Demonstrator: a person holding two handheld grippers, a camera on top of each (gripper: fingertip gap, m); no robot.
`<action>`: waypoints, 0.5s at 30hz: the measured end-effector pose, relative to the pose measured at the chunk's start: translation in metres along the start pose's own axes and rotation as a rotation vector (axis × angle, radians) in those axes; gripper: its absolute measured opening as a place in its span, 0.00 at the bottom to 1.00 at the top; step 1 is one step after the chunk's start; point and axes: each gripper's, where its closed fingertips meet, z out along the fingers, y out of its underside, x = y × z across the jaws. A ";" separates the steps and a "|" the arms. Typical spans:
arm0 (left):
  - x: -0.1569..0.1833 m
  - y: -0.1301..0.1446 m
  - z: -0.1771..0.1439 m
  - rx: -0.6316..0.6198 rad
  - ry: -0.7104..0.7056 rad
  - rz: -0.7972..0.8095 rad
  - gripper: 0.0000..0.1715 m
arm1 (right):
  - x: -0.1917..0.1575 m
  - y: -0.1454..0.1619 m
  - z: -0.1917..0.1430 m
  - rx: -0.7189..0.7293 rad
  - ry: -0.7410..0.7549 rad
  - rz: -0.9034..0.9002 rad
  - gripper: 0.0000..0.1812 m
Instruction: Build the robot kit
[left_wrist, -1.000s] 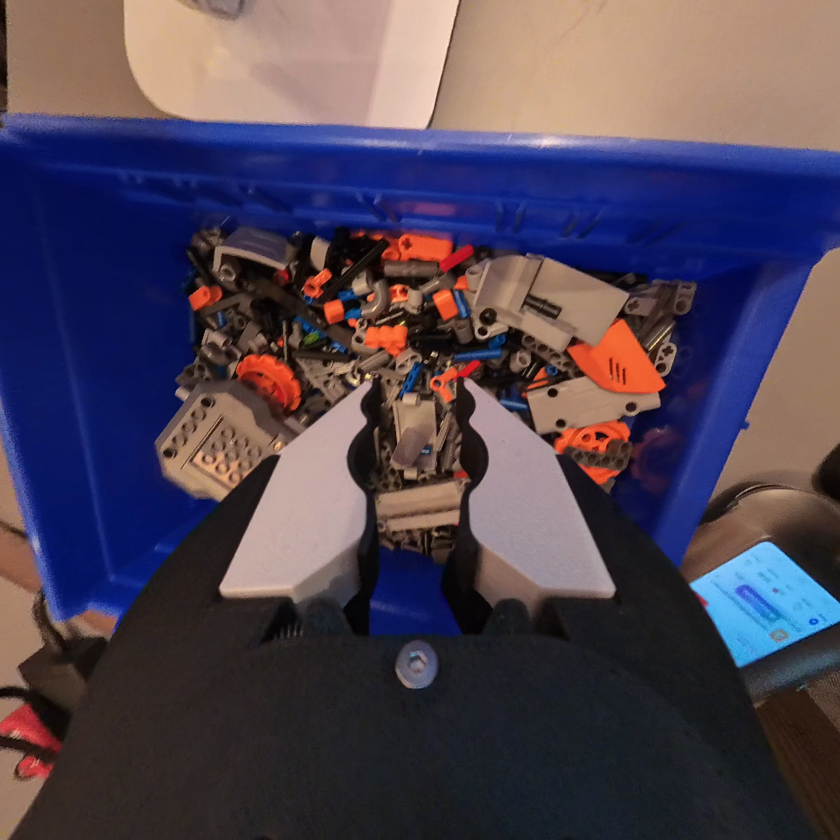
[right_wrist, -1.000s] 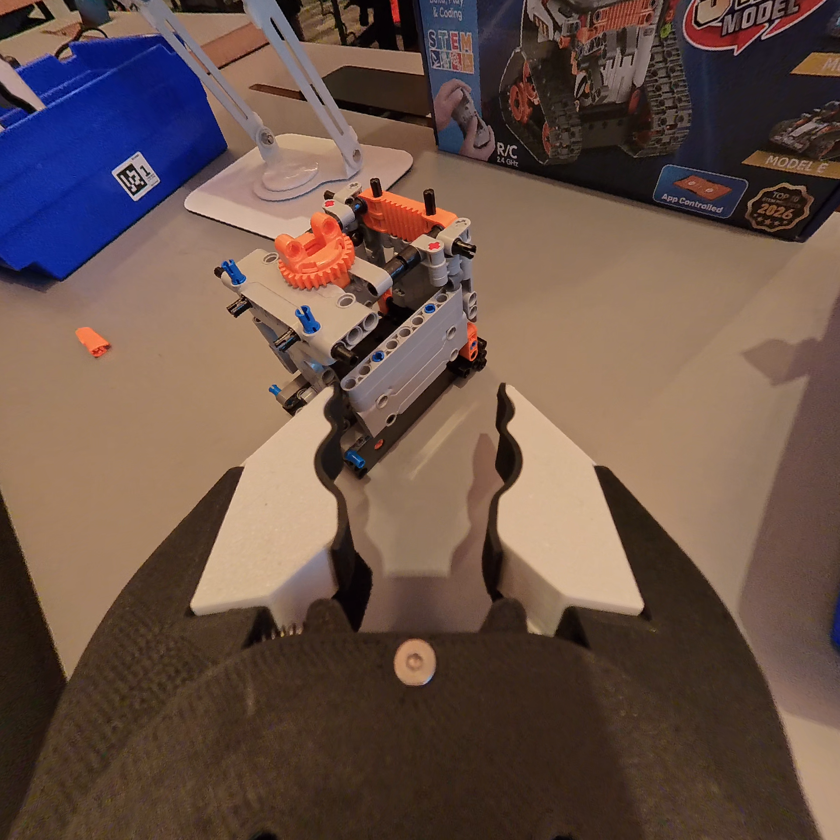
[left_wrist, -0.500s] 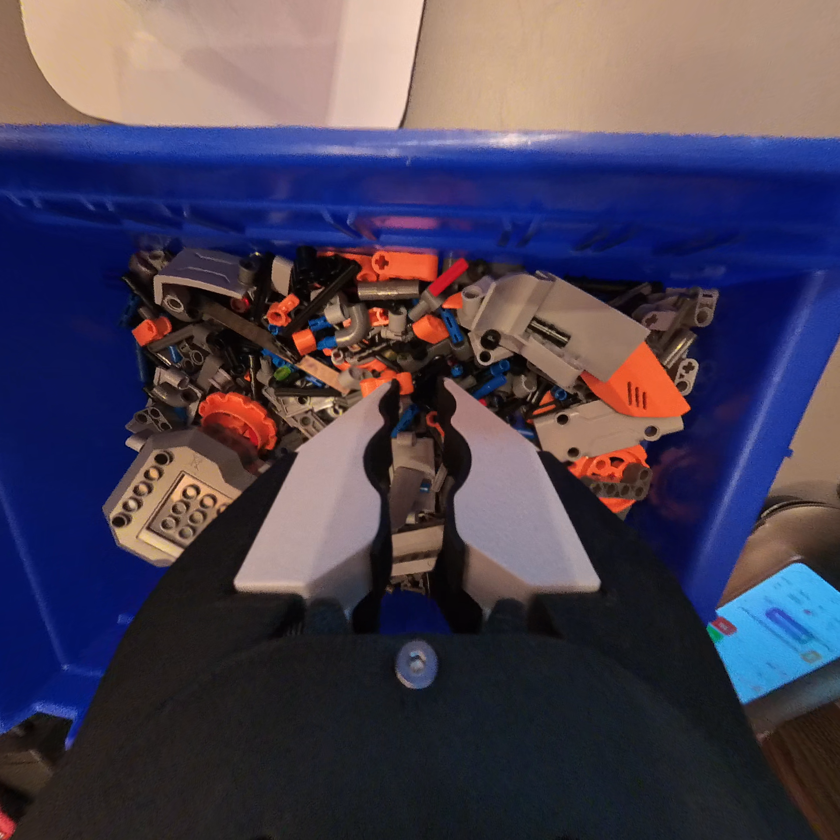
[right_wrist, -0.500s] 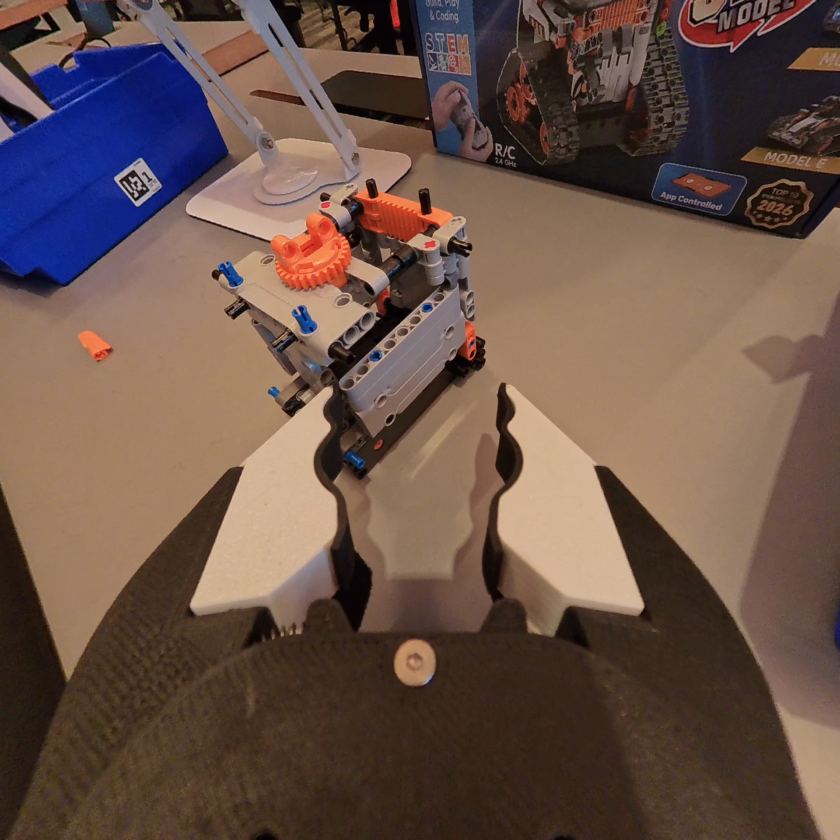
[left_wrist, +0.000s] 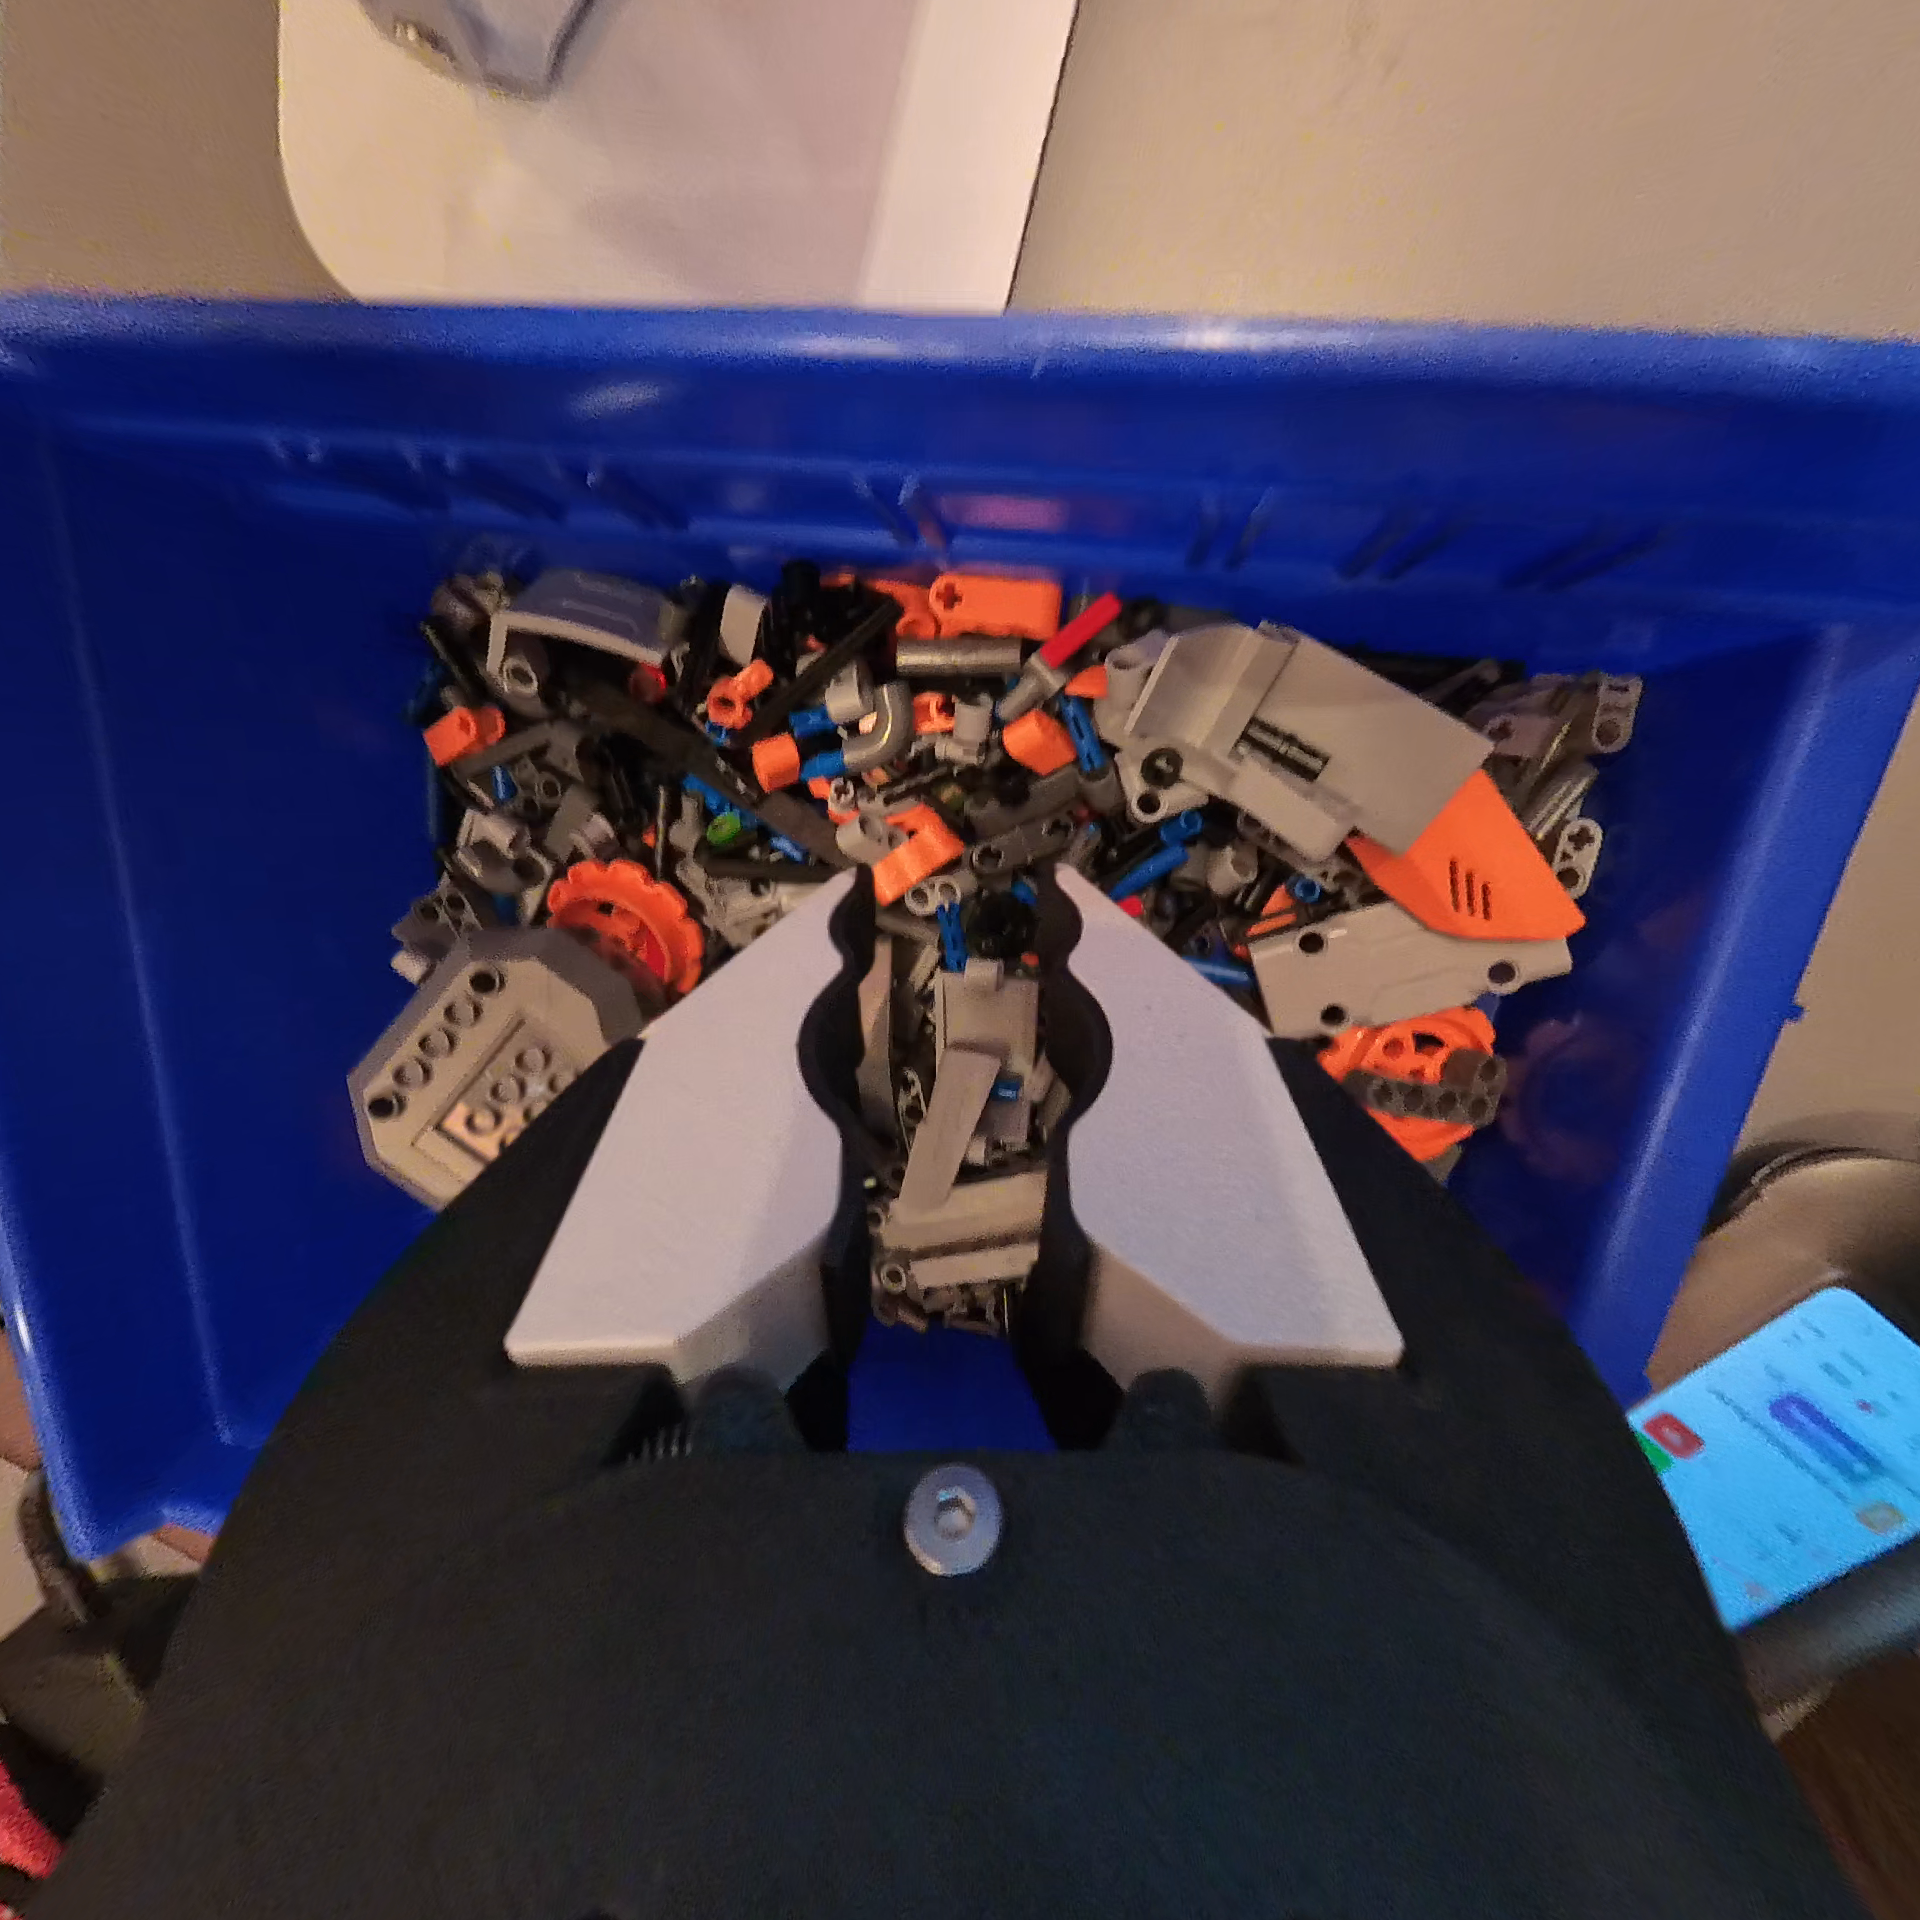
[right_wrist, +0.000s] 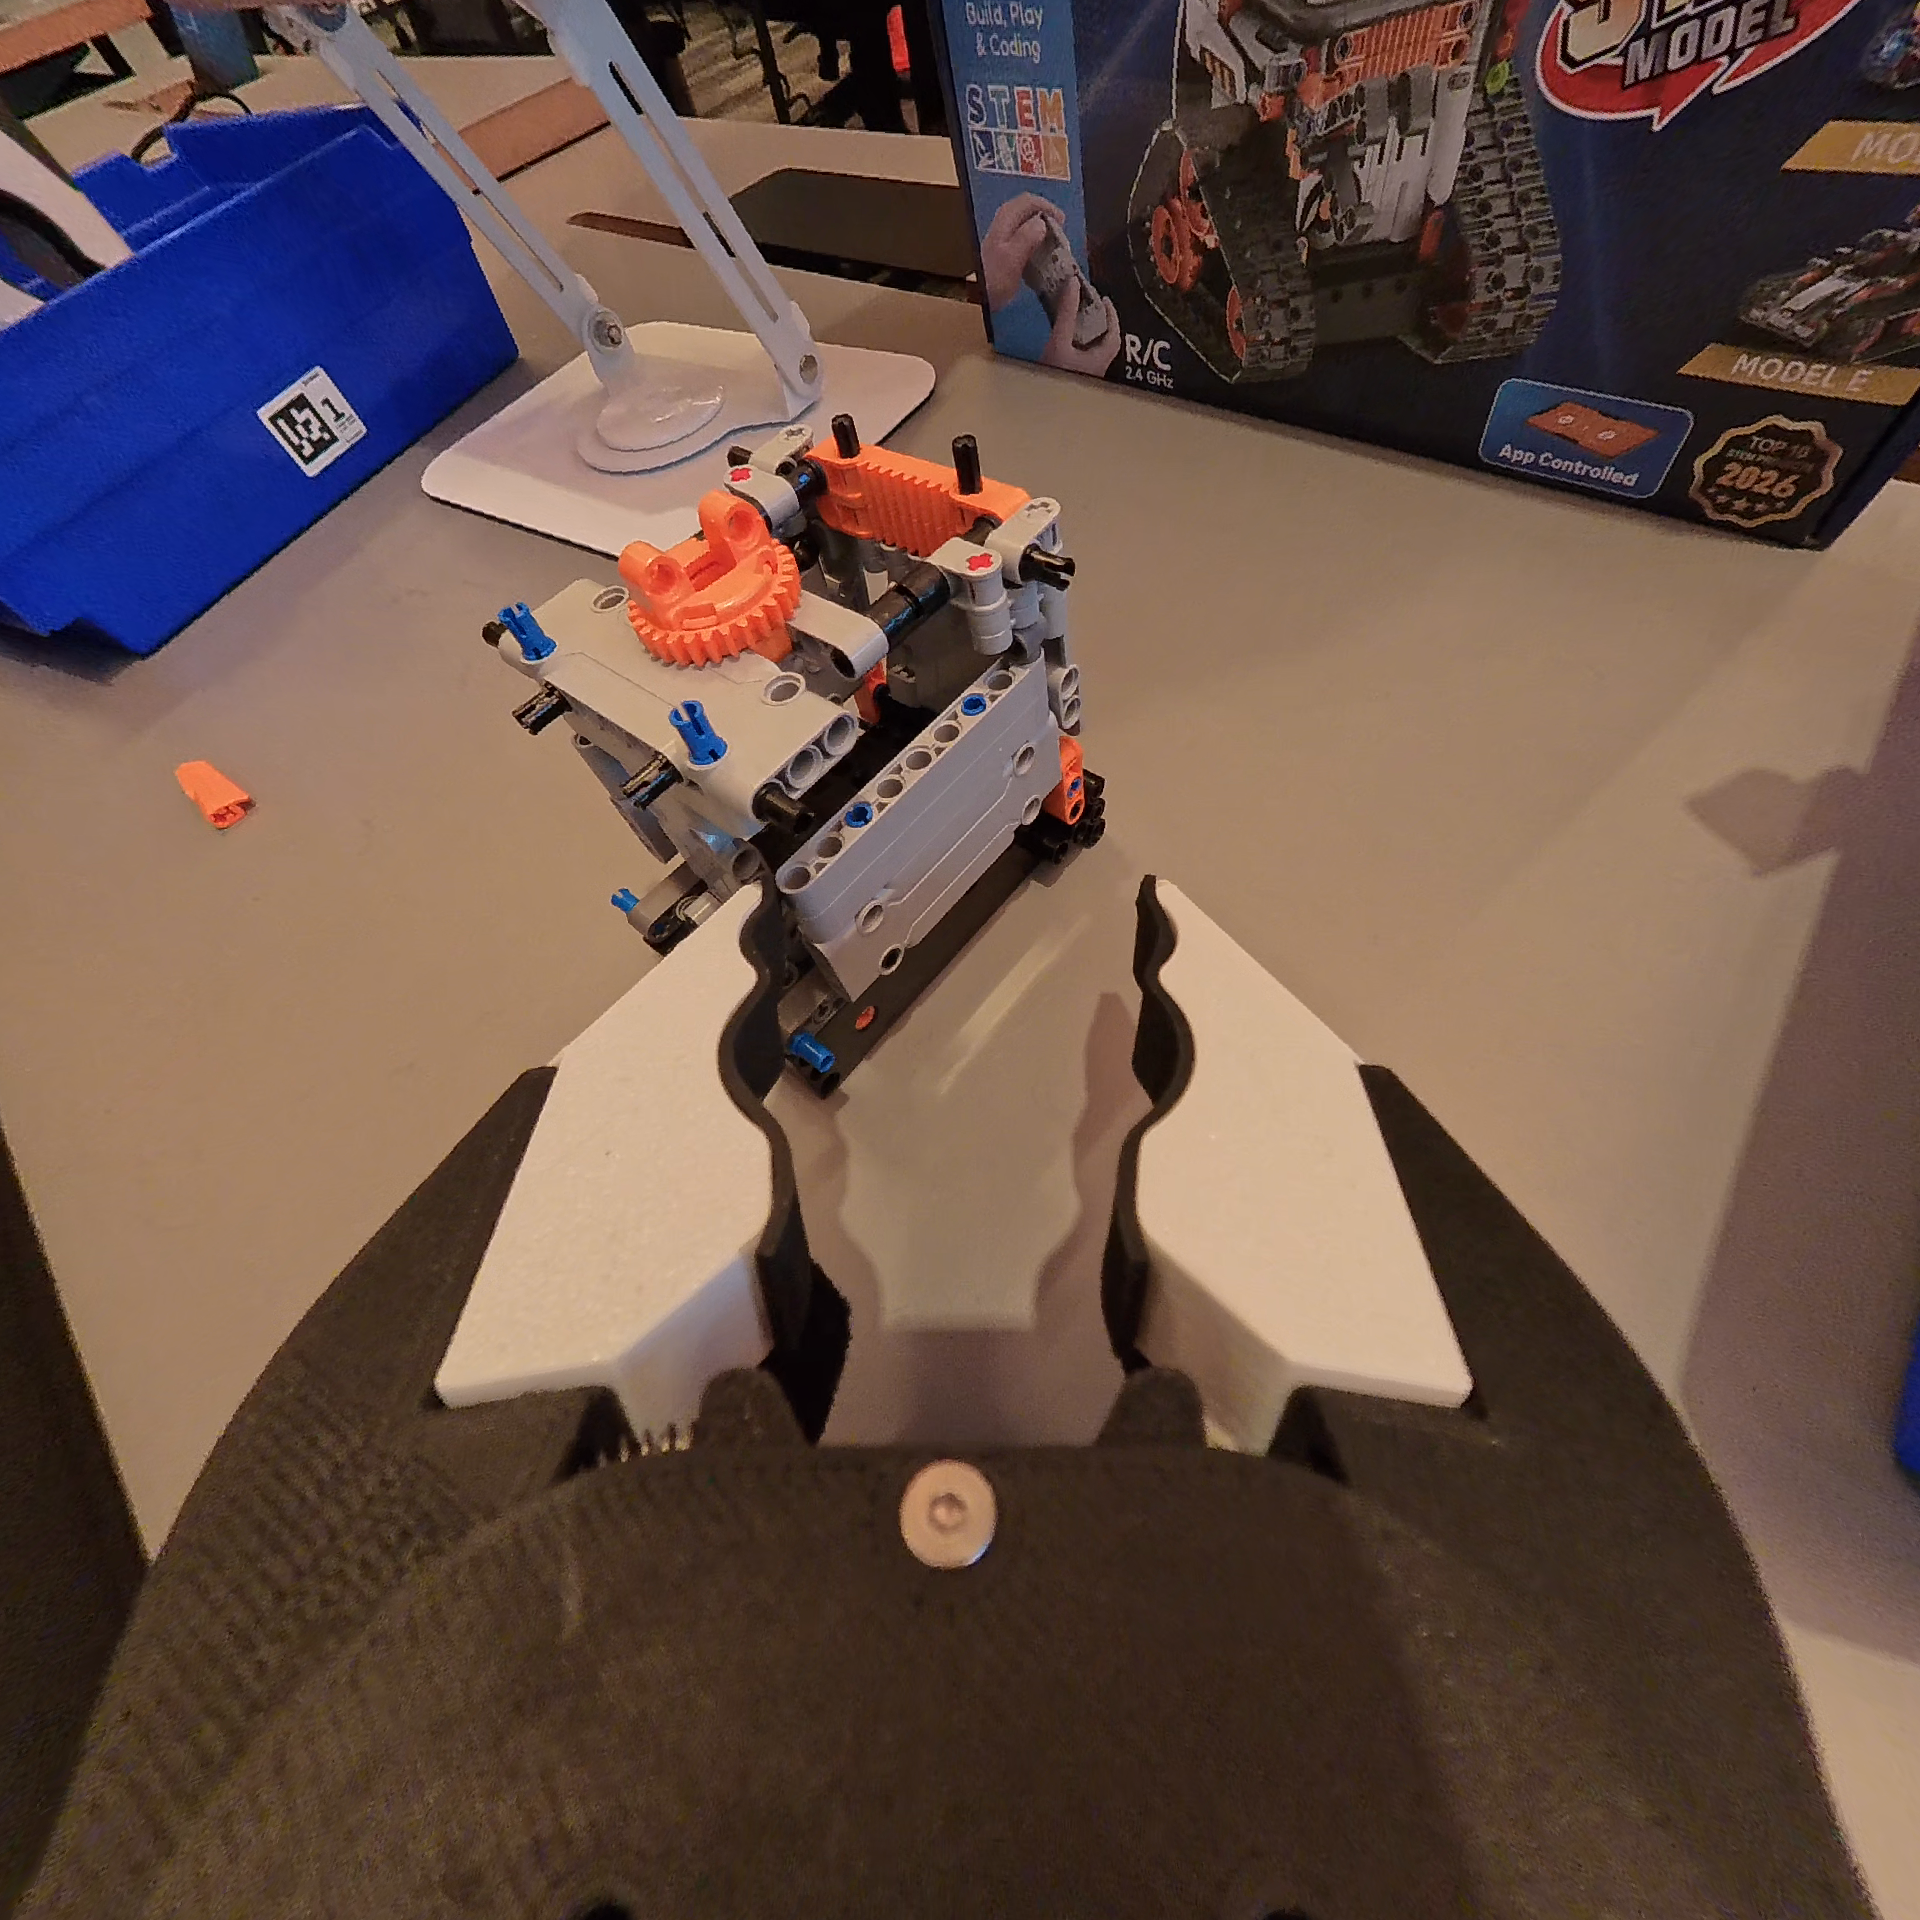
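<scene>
My left gripper hangs open over a blue bin filled with a pile of loose grey, black, orange and blue building pieces. A long grey piece of the pile shows between the fingers, and the pads do not press on it. My right gripper is open and empty, low over the table. Its left finger is beside the lower corner of a partly built grey and orange model with an orange gear on top.
The blue bin stands at the left in the right wrist view, with a small orange piece on the table near it. A white lamp base and a printed toy box stand behind the model. A lit phone lies right of the bin. My hands' fingertips stand some 50 centimetres from each other.
My left gripper narrowed its jaws low in the pile half a second ago, then opened again and drew back up with nothing in it. The right gripper has not moved.
</scene>
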 end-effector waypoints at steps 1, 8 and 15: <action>0.001 -0.005 0.003 0.015 -0.001 0.011 0.18 | 0.000 0.000 0.000 0.000 0.001 -0.001 0.36; 0.004 -0.018 0.023 0.032 0.026 0.043 0.16 | 0.002 0.000 -0.001 0.002 0.006 0.004 0.36; 0.010 -0.004 0.027 -0.037 0.075 0.037 0.07 | 0.003 0.000 0.000 0.003 0.006 0.012 0.36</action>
